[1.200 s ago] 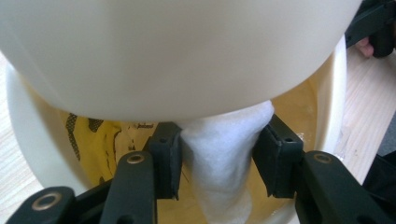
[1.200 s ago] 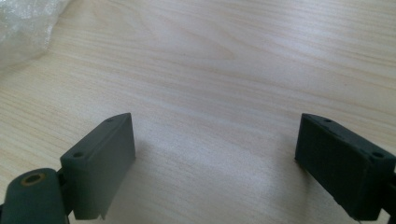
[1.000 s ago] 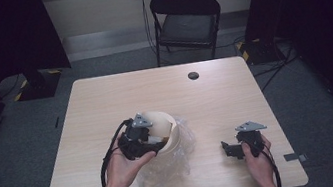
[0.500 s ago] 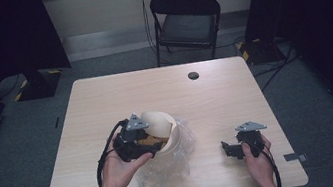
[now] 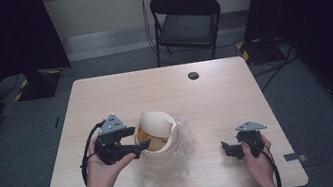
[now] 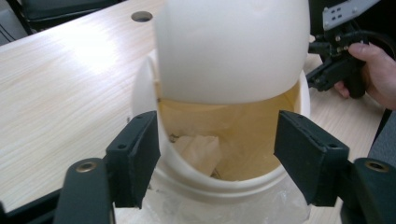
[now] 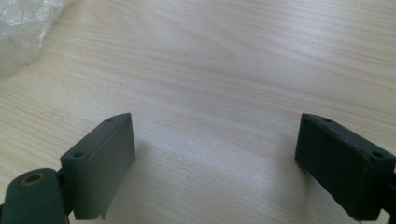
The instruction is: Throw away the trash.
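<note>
A cream round container [image 5: 160,147] with a domed swing lid [image 5: 152,121] stands at the table's front middle on a crumpled clear plastic bag [image 5: 167,174]. In the left gripper view the lid [image 6: 233,46] is tipped up, and a pale crumpled piece [image 6: 201,151] lies inside the container [image 6: 224,184]. My left gripper [image 5: 147,146] is just left of the container, open, its jaws [image 6: 217,126] spread either side of the near rim without touching it. My right gripper [image 5: 226,149] rests low at the front right, open over bare wood [image 7: 215,140].
A small dark round hole [image 5: 193,75] sits near the table's far edge. A black folding chair [image 5: 188,19] stands behind the table. The plastic bag's edge [image 7: 23,28] lies left of the right gripper. The other hand and its gripper [image 6: 338,65] are beyond the container.
My left gripper has drawn back to the left, away from the container's top. The right gripper has stayed where it was.
</note>
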A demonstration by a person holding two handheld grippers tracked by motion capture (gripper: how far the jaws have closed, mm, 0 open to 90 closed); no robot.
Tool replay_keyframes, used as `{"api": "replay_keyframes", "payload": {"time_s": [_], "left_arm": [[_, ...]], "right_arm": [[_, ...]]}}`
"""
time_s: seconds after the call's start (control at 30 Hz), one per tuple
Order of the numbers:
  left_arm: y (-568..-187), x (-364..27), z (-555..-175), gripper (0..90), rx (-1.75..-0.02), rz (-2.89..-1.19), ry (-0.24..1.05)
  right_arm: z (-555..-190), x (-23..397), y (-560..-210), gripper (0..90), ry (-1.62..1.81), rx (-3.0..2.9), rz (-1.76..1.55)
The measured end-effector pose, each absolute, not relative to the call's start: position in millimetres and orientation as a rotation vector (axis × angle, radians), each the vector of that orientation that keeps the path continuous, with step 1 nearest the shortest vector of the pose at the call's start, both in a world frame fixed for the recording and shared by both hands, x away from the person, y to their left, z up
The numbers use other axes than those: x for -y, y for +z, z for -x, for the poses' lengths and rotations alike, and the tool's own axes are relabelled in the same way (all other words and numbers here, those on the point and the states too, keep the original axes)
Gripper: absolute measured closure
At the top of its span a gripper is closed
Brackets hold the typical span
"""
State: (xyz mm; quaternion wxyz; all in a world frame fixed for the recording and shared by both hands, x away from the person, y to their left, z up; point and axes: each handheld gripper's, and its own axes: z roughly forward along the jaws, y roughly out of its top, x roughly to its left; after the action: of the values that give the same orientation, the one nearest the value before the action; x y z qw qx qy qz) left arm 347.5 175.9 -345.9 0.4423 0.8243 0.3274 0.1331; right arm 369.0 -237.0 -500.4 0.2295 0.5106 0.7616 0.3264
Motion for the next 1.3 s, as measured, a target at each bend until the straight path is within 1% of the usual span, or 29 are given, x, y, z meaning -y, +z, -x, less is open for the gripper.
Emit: {"api": "replay_keyframes", "payload": {"time_s": [0.1, 0.27, 0.3, 0.33, 0.37, 0.67, 0.77, 0.9, 0.97, 1.03, 1.07, 1.1, 1.27, 1.3], "left_arm": [[-345, -186, -347, 28.6, -0.822, -2.016, 0.337], [-347, -203, -345, 23.6, -0.84, -1.959, 0.328], [-347, -210, -343, 22.8, -0.846, -1.954, 0.351], [-347, -210, -343, 21.9, -0.846, -1.954, 0.351], [-349, -218, -342, 21.0, -0.87, -1.929, 0.357], [-363, -249, -341, 18.6, -0.968, -1.852, 0.345], [-375, -262, -341, 16.4, -1.003, -1.872, 0.354], [-387, -274, -339, 16.3, -1.031, -1.842, 0.332], [-397, -282, -339, 16.3, -1.044, -1.853, 0.31], [-401, -285, -338, 15.8, -1.033, -1.869, 0.325], [-410, -290, -339, 15.8, -1.068, -1.866, 0.346], [-415, -294, -341, 15.9, -1.099, -1.875, 0.34], [-432, -306, -344, 15.9, -1.173, -1.87, 0.356], [-441, -313, -344, 15.9, -1.223, -1.864, 0.369]], "right_arm": [[-369, 237, -500, 11.1, 0.899, -2.097, -1.405], [-369, 237, -500, 11.1, 0.898, -2.096, -1.405], [-369, 237, -500, 11.1, 0.898, -2.096, -1.405], [-369, 237, -500, 11.1, 0.898, -2.096, -1.405], [-369, 237, -500, 11.1, 0.898, -2.096, -1.405], [-369, 237, -500, 11.1, 0.898, -2.096, -1.407], [-369, 237, -500, 11.1, 0.899, -2.096, -1.405], [-369, 237, -500, 11.1, 0.899, -2.097, -1.405], [-369, 237, -500, 11.1, 0.899, -2.096, -1.405], [-369, 237, -500, 11.1, 0.898, -2.096, -1.405], [-369, 237, -500, 11.1, 0.899, -2.097, -1.405], [-369, 237, -500, 11.1, 0.899, -2.096, -1.406], [-369, 237, -500, 11.1, 0.898, -2.096, -1.405], [-369, 237, -500, 11.1, 0.899, -2.096, -1.405]]}}
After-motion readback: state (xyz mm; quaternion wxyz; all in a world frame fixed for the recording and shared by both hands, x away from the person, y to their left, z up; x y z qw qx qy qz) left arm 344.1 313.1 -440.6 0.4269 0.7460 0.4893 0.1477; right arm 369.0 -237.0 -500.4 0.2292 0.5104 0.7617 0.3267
